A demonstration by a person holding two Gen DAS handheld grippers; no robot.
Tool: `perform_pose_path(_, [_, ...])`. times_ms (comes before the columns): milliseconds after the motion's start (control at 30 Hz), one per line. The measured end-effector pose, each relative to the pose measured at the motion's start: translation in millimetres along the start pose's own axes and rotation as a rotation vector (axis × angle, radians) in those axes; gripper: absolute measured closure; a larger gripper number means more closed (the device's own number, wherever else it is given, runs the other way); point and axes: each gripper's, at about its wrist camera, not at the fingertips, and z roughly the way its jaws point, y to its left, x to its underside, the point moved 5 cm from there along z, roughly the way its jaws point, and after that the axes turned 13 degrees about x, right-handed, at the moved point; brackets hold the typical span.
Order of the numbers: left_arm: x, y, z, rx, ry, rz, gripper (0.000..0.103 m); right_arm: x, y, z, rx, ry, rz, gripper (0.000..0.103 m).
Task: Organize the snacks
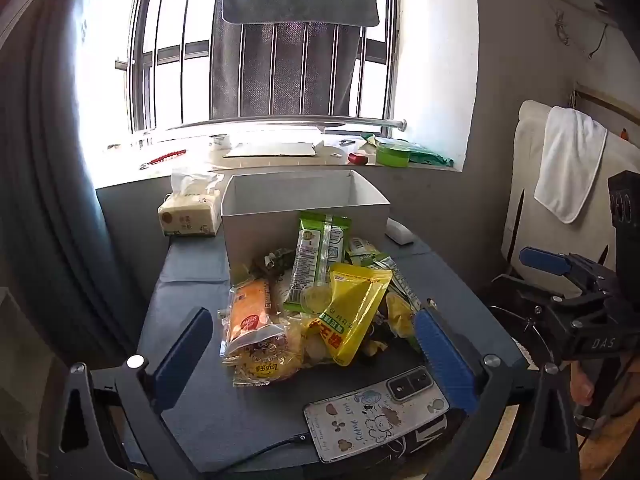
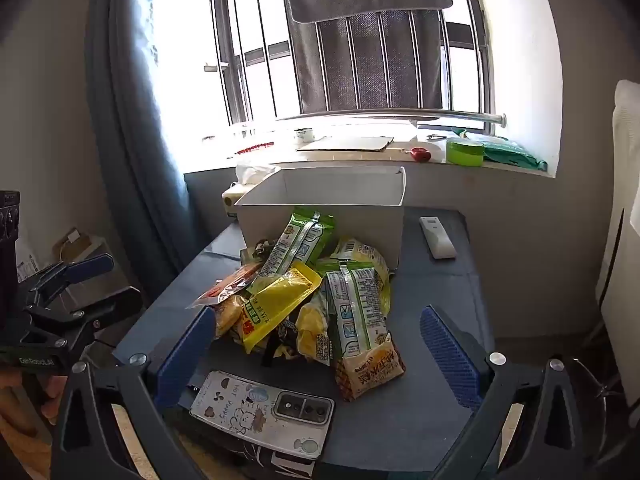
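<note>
Nearest, the left tool and right tool both gape wide with blue ribbed pads, gripping nothing. Between each pair of fingers a phone in a white cartoon-printed case lies face down on the dark blue-grey tabletop. Just past it sits a loose heap of crinkly snack packets: a glossy yellow pouch on top, an orange clear-wrapped pack beside it, and green-and-white sachets. Behind, touching the heap, stands an open white cardboard box; one green packet leans against its front wall.
</note>
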Motion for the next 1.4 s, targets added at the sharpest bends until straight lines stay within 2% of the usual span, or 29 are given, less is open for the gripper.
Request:
perform_pose_path(533, [-2.8,-4.0,-4.2,0.019,-0.003,-0.027,0.000,-0.5,8.3,-15.8,0.003,-0.019,-0.016,0.000])
perform_pose_path(600, [-3.1,-3.9,-4.8,0.018,-0.006,-0.029,0.000,-1.1,2.5,-5.2,-0.008,-0.011,-0.014,0.000])
perform_pose_path(1400, [-3.6,-3.1,-2.7,0.020,0.000,-0.033,0.000,-1.1,3.5,-5.4,-0.011,-0.012,-0.016,0.000])
